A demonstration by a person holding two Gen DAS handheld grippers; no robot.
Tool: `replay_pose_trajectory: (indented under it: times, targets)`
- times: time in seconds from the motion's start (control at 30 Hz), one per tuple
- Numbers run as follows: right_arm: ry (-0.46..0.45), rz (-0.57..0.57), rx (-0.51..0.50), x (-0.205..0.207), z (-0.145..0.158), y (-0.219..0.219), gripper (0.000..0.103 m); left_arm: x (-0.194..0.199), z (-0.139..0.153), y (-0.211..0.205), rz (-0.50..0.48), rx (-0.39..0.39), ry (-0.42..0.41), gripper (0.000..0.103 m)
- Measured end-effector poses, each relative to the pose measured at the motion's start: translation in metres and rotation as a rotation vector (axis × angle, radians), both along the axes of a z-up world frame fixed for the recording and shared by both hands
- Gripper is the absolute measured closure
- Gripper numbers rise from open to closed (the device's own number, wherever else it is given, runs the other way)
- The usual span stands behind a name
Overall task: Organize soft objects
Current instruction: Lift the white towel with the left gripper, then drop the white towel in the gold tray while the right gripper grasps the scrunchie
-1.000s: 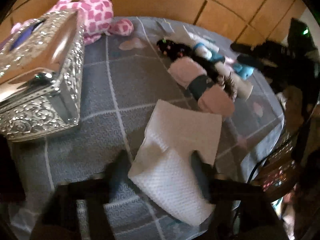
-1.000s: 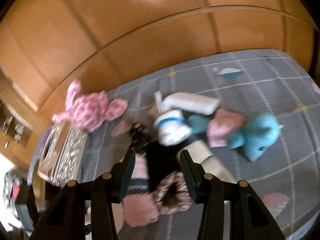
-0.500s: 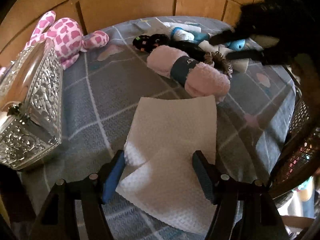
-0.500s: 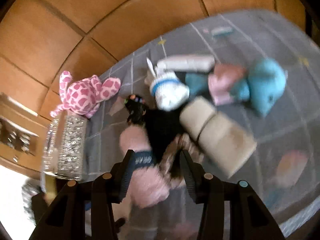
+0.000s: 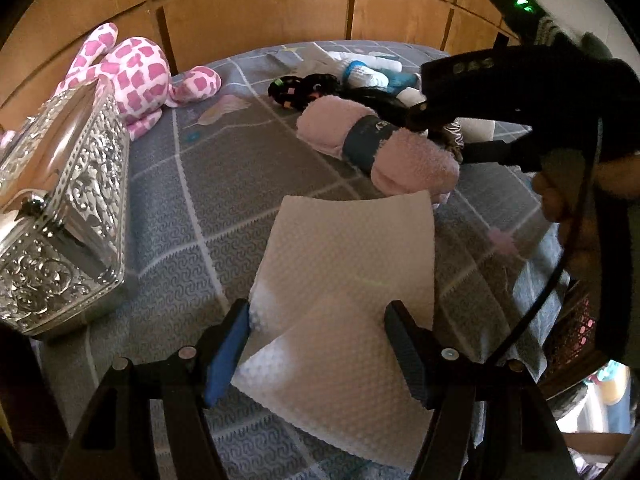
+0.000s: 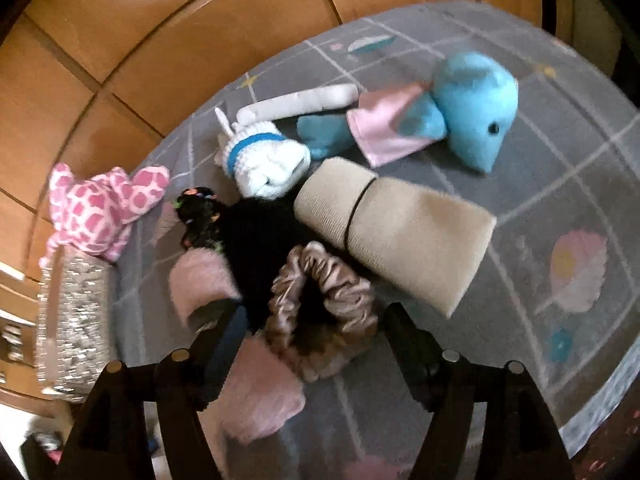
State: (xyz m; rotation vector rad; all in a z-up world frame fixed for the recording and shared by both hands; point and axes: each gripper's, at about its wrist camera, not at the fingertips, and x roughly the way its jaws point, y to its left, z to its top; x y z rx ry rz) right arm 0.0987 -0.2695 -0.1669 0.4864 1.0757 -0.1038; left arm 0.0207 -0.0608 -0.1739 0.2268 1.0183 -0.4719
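Observation:
A white textured towel [image 5: 344,280] lies flat on the grey bedspread [image 5: 200,184]. My left gripper [image 5: 318,344] stands open, its fingers straddling the towel's near end. My right gripper [image 6: 316,332] hangs low over a brown satin scrunchie [image 6: 320,304]; its jaws are opening and the scrunchie lies between them unpressed. In the left wrist view the right gripper [image 5: 444,132] reaches in from the right above the pile. Beside the scrunchie lie a pink rolled towel [image 5: 380,144] with a dark band, a black knitted piece [image 6: 256,240] and a beige rolled cloth [image 6: 400,240].
A white sock with a blue band [image 6: 268,160] and a blue plush [image 6: 472,108] lie at the far side of the pile. A pink patterned plush [image 5: 136,76] leans by a silver ornate box [image 5: 60,208] on the left. Wooden panels rise behind the bed.
My right gripper has sunk toward the scrunchie and its jaws have spread wider. My left gripper rolled level and shifted a little; the white towel still lies between its fingers.

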Motion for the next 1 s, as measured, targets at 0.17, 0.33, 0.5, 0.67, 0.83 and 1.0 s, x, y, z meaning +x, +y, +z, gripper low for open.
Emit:
replay_pose_trajectory:
  times: [0.17, 0.33, 0.5, 0.67, 0.83, 1.0]
  targets:
    - [0.053, 0.022, -0.207, 0.003, -0.002, 0.010, 0.084, -0.001, 0.001, 0.001, -0.001, -0.005, -0.002, 0.035]
    - [0.081, 0.007, -0.164, -0.016, 0.000, -0.010, 0.086, -0.002, 0.001, 0.003, 0.001, -0.013, -0.002, 0.036]
    - [0.085, 0.008, -0.200, -0.024, -0.004, -0.002, 0.083, -0.003, 0.003, 0.004, 0.011, -0.016, -0.014, 0.083]
    - [0.071, 0.004, -0.164, -0.021, -0.006, -0.003, 0.079, 0.001, 0.007, 0.011, 0.028, -0.048, -0.006, 0.095]
    - [0.052, 0.018, -0.189, -0.026, -0.006, 0.001, 0.078, 0.005, 0.009, 0.010, 0.024, -0.056, 0.008, 0.097]
    - [0.035, 0.023, -0.192, -0.035, -0.004, 0.002, 0.079, 0.020, 0.031, 0.009, 0.037, -0.101, -0.005, 0.097]
